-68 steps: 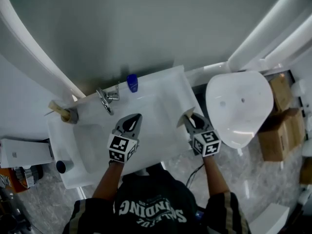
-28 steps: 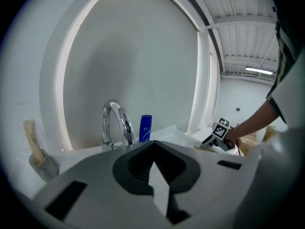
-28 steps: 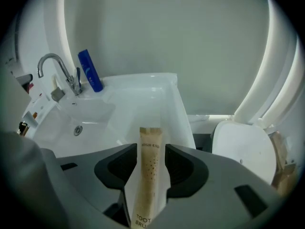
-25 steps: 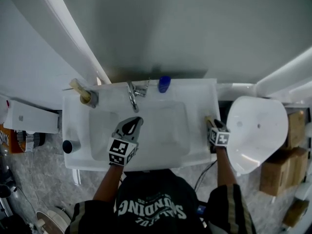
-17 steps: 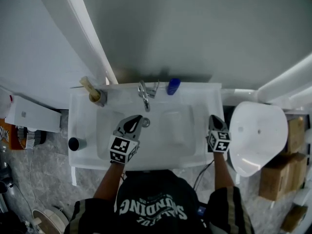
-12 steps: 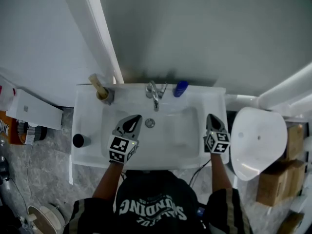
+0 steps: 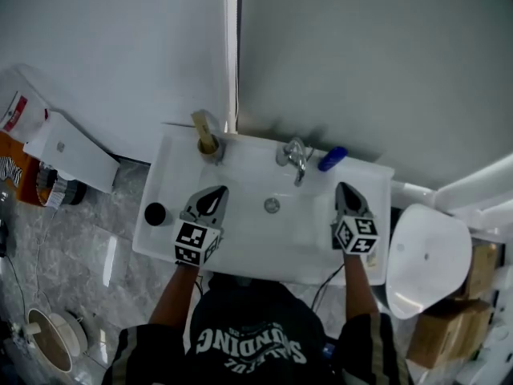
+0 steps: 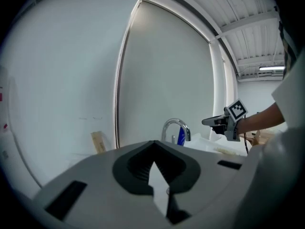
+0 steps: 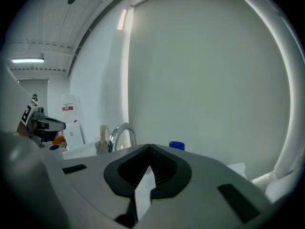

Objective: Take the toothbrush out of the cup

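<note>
Toothbrush (image 7: 200, 125) still in cup (image 7: 212, 150); right claw (image 7: 344, 187) now closed, lifted off sink (image 7: 240, 249) rim; left claw (image 7: 217, 190) closed; both empty.

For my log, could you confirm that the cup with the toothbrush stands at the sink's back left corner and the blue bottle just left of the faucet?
Not quite: the head view shows the blue bottle just right of the faucet, not left. The cup with the toothbrush does stand at the sink's back left corner.
</note>
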Action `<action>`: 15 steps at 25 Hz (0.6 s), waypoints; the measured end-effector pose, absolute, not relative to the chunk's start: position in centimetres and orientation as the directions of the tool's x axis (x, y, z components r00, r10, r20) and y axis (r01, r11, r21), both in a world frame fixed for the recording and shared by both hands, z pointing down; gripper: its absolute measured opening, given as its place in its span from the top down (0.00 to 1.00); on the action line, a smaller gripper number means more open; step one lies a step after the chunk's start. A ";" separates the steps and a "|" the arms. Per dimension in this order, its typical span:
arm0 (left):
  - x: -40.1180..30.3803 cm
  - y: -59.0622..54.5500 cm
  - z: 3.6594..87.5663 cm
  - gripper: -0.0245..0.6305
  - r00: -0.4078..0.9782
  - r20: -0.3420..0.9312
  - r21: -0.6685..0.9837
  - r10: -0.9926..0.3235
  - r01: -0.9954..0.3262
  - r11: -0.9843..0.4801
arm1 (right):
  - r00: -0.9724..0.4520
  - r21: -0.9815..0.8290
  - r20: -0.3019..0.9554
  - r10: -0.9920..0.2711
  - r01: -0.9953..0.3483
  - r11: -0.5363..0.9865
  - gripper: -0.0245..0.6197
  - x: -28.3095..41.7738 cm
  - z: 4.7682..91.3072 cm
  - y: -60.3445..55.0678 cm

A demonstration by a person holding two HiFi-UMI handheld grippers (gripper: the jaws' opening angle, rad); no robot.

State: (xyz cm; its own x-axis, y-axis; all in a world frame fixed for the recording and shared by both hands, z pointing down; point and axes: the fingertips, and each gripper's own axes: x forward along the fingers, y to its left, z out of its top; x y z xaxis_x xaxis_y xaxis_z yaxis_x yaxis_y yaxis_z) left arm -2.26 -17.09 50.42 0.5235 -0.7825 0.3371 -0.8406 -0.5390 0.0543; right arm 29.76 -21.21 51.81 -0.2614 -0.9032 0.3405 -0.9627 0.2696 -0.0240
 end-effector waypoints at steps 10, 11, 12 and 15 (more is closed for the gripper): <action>-13.2 -15.4 50.3 0.97 0.396 0.328 0.047 -0.858 -0.914 -0.404 | -0.439 -0.028 0.238 -0.866 -0.895 0.446 0.97 15.3 47.4 -23.3; -14.2 -15.2 50.3 0.97 0.385 0.328 0.046 -0.863 -0.919 -0.392 | -0.455 -0.030 0.235 -0.859 -0.887 0.461 0.97 14.0 47.3 -23.5; -15.2 -15.0 50.3 0.97 0.373 0.327 0.045 -0.868 -0.924 -0.380 | -0.469 -0.035 0.234 -0.852 -0.879 0.475 0.97 12.6 47.3 -23.7; -17.9 -14.6 50.3 0.97 0.340 0.325 0.043 -0.883 -0.938 -0.345 | -0.508 -0.044 0.238 -0.828 -0.857 0.513 0.97 8.9 47.8 -24.3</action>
